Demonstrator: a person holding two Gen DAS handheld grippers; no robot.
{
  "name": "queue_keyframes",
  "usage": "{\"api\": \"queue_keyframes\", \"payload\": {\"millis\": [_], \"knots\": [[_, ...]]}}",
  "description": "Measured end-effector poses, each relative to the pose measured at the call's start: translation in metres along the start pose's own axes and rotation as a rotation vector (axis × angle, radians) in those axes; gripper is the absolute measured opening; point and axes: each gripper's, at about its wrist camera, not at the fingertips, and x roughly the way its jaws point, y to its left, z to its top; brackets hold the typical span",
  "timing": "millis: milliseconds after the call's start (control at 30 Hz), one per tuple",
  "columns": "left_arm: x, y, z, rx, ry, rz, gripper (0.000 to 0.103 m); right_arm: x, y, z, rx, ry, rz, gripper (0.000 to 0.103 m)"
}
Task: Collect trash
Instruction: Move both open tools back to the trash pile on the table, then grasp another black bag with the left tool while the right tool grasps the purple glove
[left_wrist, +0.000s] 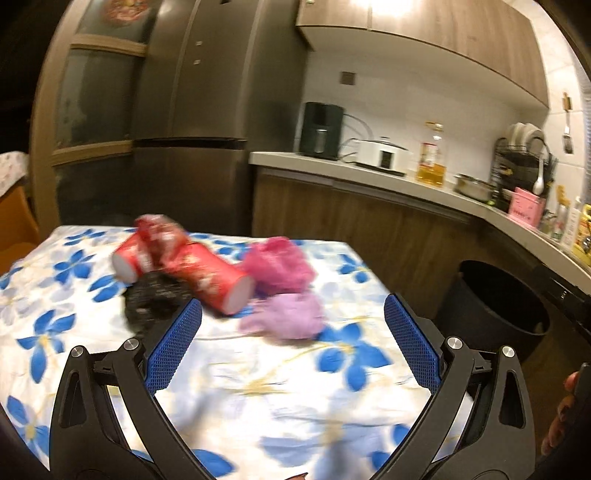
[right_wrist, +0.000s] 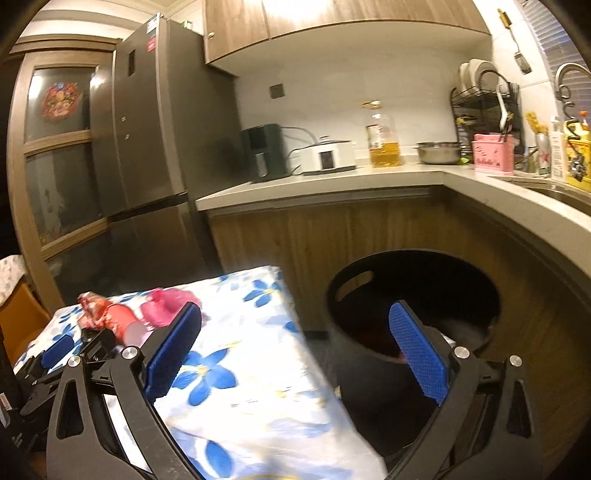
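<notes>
A: Left wrist view: my left hand-held gripper (left_wrist: 293, 321) is spread wide, nothing in it. Trash sits mid-frame on the floral desk (left_wrist: 258, 398): two red tubes (left_wrist: 218, 278), a black wad (left_wrist: 155, 299), a pink wad (left_wrist: 280, 264), a lilac wad (left_wrist: 291, 315).

B: Right one?

A: Right hand-held gripper (right_wrist: 295, 339) also wide, empty, right of frame over the black bin (right_wrist: 413, 295).

B: Risks?

A: Tubes lie on their sides and overlap; nudge one and I'd expect it to roll off the desk edge. Wads are soft, so a shallow pinch could slip. The frame is blurred, so my aim is uncertain.
</notes>
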Motion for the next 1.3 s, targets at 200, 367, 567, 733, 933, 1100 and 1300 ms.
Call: {"api": "queue_keyframes", "payload": {"millis": [200, 367, 567, 733, 933, 1100, 1300], "knots": [[0.003, 0.041, 0.000, -0.030, -0.008, 0.082, 0.098, 0.017, 0.041, -0.014, -0.027, 0.015, 0.054, 0.098], [0.008, 0.061, -0.002, -0.026, -0.004, 0.123, 0.098, 0.037, 0.073, -0.030, -0.076, 0.047, 0.083, 0.098], [0.026, 0.076, -0.002, -0.019, 0.009, 0.149, 0.098, 0.059, 0.097, -0.040, -0.090, 0.082, 0.111, 0.098], [0.045, 0.079, -0.004, -0.019, 0.045, 0.130, 0.090, 0.074, 0.107, -0.043, -0.074, 0.098, 0.120, 0.095], [0.063, 0.083, -0.013, -0.025, 0.134, 0.089, 0.045, 0.089, 0.118, -0.048, -0.085, 0.135, 0.135, 0.092], [0.068, 0.091, -0.018, -0.062, 0.184, 0.047, 0.001, 0.099, 0.125, -0.052, -0.090, 0.167, 0.146, 0.089], [0.040, 0.093, -0.019, -0.088, 0.136, -0.029, 0.000, 0.115, 0.134, -0.056, -0.095, 0.231, 0.169, 0.075]]}}
